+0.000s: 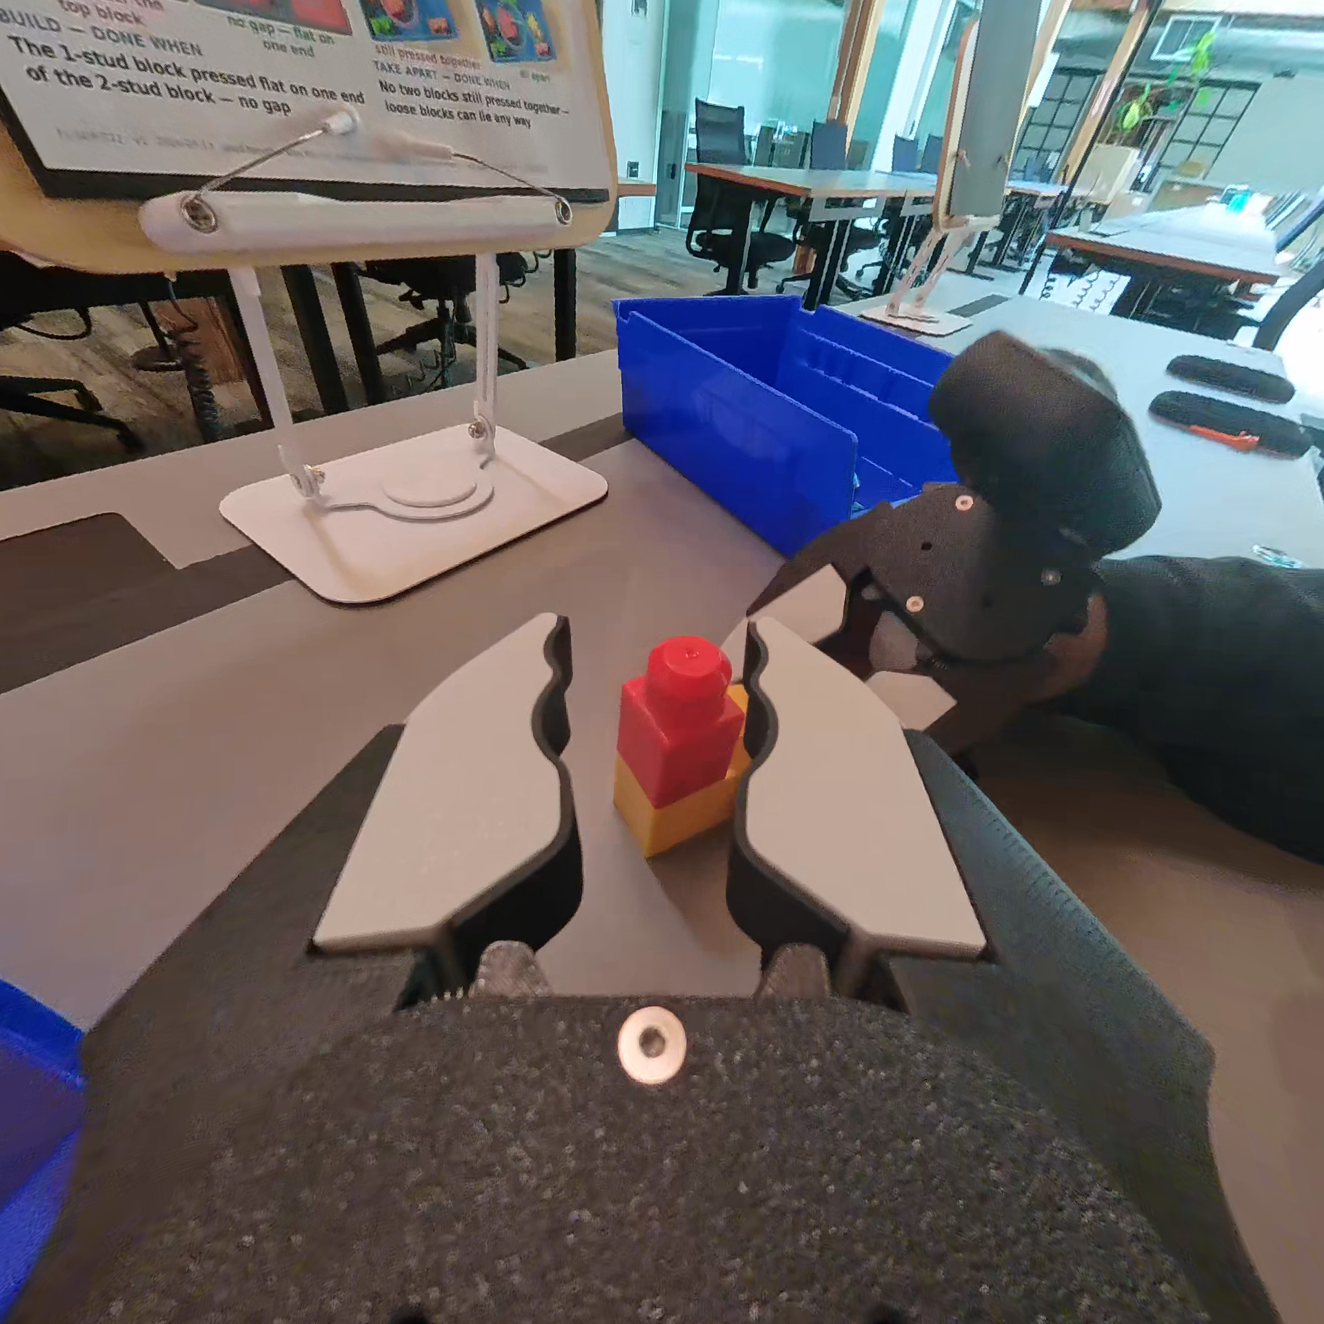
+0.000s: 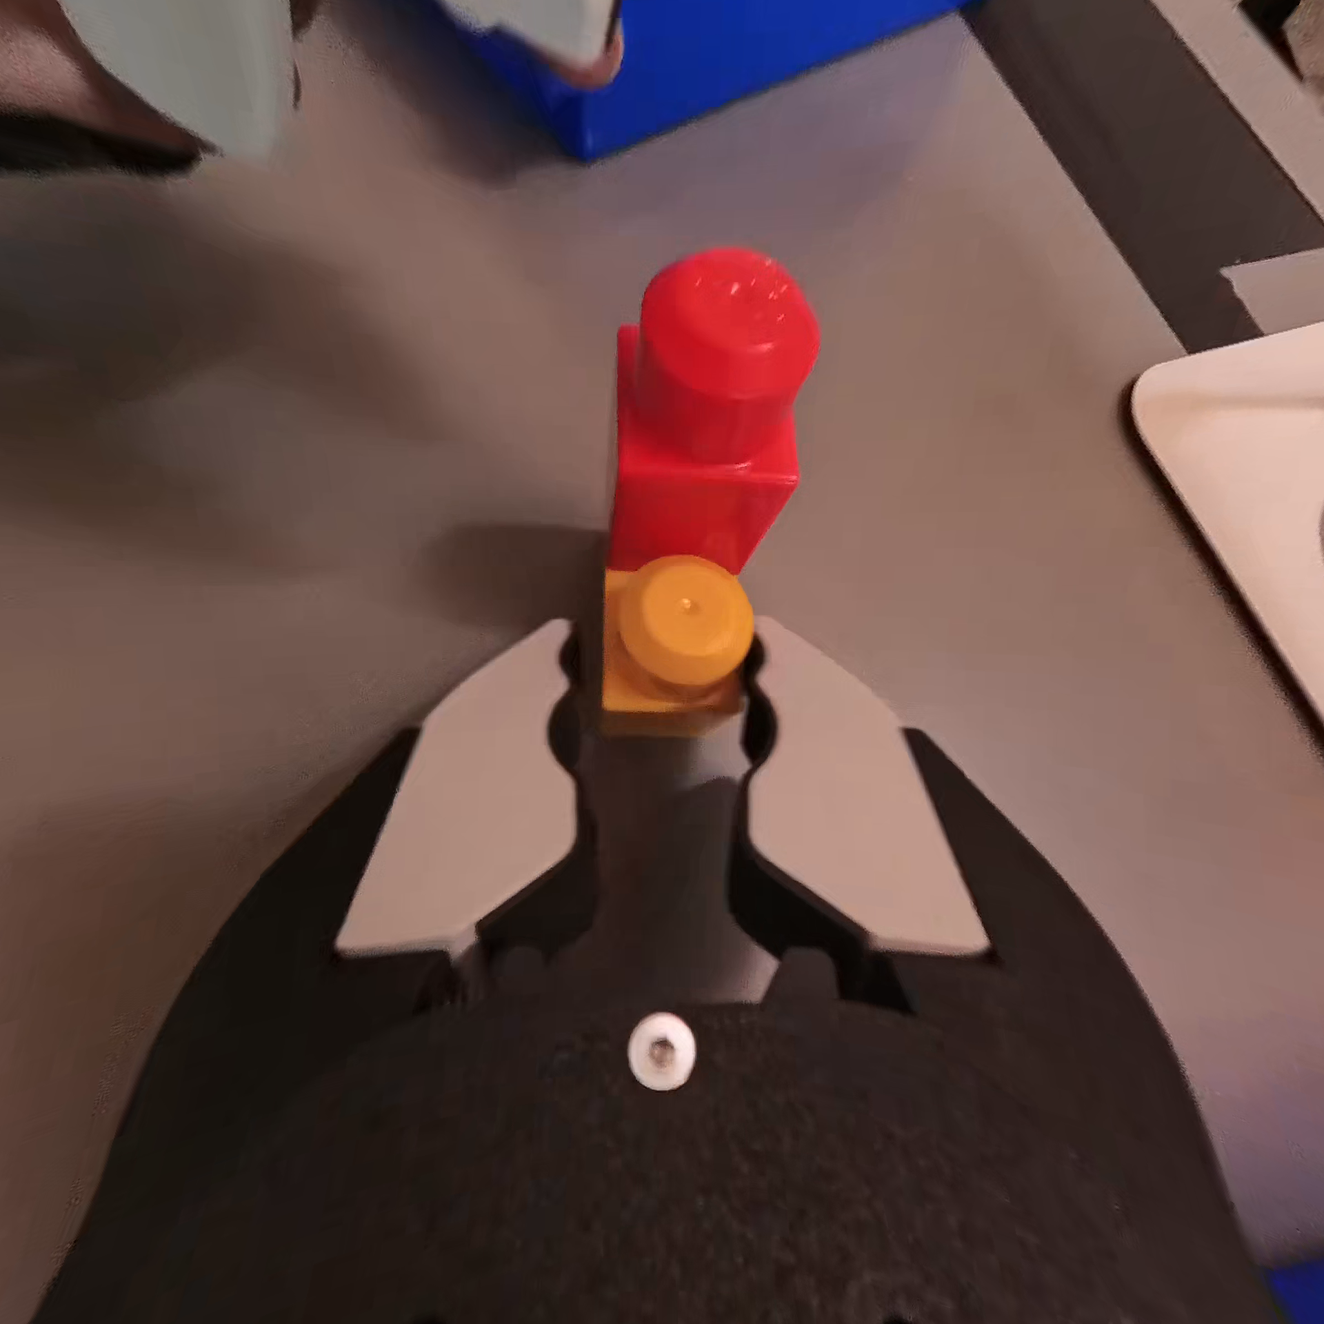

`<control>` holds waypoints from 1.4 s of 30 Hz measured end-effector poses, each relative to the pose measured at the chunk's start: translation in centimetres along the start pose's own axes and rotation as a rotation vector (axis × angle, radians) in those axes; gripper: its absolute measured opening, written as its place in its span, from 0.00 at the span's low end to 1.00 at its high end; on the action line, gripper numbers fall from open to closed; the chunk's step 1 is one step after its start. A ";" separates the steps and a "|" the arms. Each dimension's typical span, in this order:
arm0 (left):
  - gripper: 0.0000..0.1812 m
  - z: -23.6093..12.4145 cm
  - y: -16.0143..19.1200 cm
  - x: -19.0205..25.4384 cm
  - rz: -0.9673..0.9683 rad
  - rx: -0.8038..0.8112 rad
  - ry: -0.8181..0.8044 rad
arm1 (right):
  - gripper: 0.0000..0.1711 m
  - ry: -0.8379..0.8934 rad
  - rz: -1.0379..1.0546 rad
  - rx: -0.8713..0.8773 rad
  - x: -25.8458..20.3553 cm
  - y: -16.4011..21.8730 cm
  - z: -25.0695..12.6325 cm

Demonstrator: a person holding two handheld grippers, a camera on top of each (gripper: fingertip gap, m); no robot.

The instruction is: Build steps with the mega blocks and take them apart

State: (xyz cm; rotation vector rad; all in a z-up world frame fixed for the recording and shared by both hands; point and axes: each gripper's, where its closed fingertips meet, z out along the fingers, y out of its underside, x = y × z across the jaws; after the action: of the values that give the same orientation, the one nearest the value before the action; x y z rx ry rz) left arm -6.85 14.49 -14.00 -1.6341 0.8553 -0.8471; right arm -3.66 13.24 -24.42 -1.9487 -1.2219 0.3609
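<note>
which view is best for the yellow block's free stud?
Right wrist view: the yellow block's free stud faces the camera, unobstructed, between the right gripper's fingertips. Left wrist view shows only a sliver behind the red block.

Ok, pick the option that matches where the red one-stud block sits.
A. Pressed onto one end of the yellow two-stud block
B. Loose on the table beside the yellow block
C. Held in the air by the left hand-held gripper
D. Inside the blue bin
A: the red one-stud block sits on the far end of the yellow two-stud block, whose near stud stays bare, and the stack stands on the grey table.
</note>
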 end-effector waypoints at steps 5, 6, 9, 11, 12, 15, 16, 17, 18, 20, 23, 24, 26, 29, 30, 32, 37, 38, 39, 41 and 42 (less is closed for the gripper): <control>0.26 -0.1 -0.2 -0.2 -0.048 0.055 0.039 | 0.21 -0.030 0.061 0.190 0.6 -2.5 -2.2; 0.27 -0.3 -0.5 -0.1 -0.080 0.078 0.058 | 0.21 -0.056 0.100 0.278 0.8 -3.6 -3.2; 0.28 -0.9 -2.0 0.1 -0.239 0.186 0.151 | 0.21 -0.124 0.219 0.532 1.7 -6.2 -6.8; 0.29 -1.2 -2.3 0.0 -0.315 0.216 0.192 | 0.21 -0.166 0.293 0.643 2.4 -7.1 -8.7; 0.29 -1.2 -2.3 0.0 -0.331 0.223 0.206 | 0.21 -0.187 0.322 0.694 2.6 -7.5 -9.5; 0.29 -1.2 -2.4 0.9 -0.370 0.238 0.292 | 0.21 -0.268 0.418 0.877 3.2 -8.9 -12.2; 0.29 -1.2 -2.5 1.5 -0.376 0.242 0.326 | 0.21 -0.291 0.446 0.933 3.3 -9.4 -13.0; 0.29 -1.1 -2.6 2.2 -0.375 0.245 0.358 | 0.21 -0.311 0.470 0.982 3.4 -9.7 -13.7; 0.30 -0.9 -2.6 3.0 -0.371 0.245 0.388 | 0.21 -0.331 0.491 1.026 3.4 -10.1 -14.2; 0.30 -0.6 -2.8 4.6 -0.373 0.259 0.440 | 0.21 -0.374 0.530 1.100 3.1 -10.7 -14.9; 0.30 0.1 -3.2 6.7 -0.388 0.289 0.494 | 0.21 -0.444 0.568 1.166 2.2 -11.5 -15.2; 0.30 0.3 -3.3 7.2 -0.387 0.298 0.503 | 0.21 -0.458 0.575 1.181 1.9 -11.7 -15.2; 0.30 0.6 -3.3 8.1 -0.392 0.305 0.523 | 0.21 -0.467 0.571 1.188 1.3 -12.0 -14.9; 0.21 0.5 -3.7 8.0 -0.391 0.334 0.511 | 0.21 -0.469 0.509 1.137 0.2 -12.0 -14.0; 0.21 0.2 -3.9 7.8 -0.377 0.341 0.511 | 0.21 -0.471 0.489 1.120 0.0 -11.9 -13.9; 0.21 -0.5 -4.3 7.3 -0.335 0.341 0.508 | 0.21 -0.463 0.413 1.049 -0.6 -11.6 -13.4; 0.21 -1.6 -4.1 6.9 -0.210 0.310 0.487 | 0.21 -0.446 0.199 0.775 -2.6 -9.4 -10.7; 0.21 -1.6 -4.1 7.0 -0.198 0.298 0.492 | 0.21 -0.440 0.160 0.720 -3.1 -8.8 -10.1; 0.21 -1.6 -3.8 7.2 -0.174 0.283 0.489 | 0.21 -0.437 0.137 0.686 -3.4 -8.4 -9.6; 0.21 -1.5 -3.5 7.4 -0.125 0.262 0.475 | 0.21 -0.445 0.121 0.645 -3.9 -7.9 -9.0; 0.21 -1.5 -3.3 7.4 -0.114 0.248 0.473 | 0.21 -0.445 0.112 0.627 -4.1 -7.7 -8.8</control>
State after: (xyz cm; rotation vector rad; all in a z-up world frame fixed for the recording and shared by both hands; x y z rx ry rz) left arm -4.14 7.98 -9.66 -1.2916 0.9383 -1.3973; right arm -5.26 7.38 -13.65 -1.4242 -1.0849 1.1360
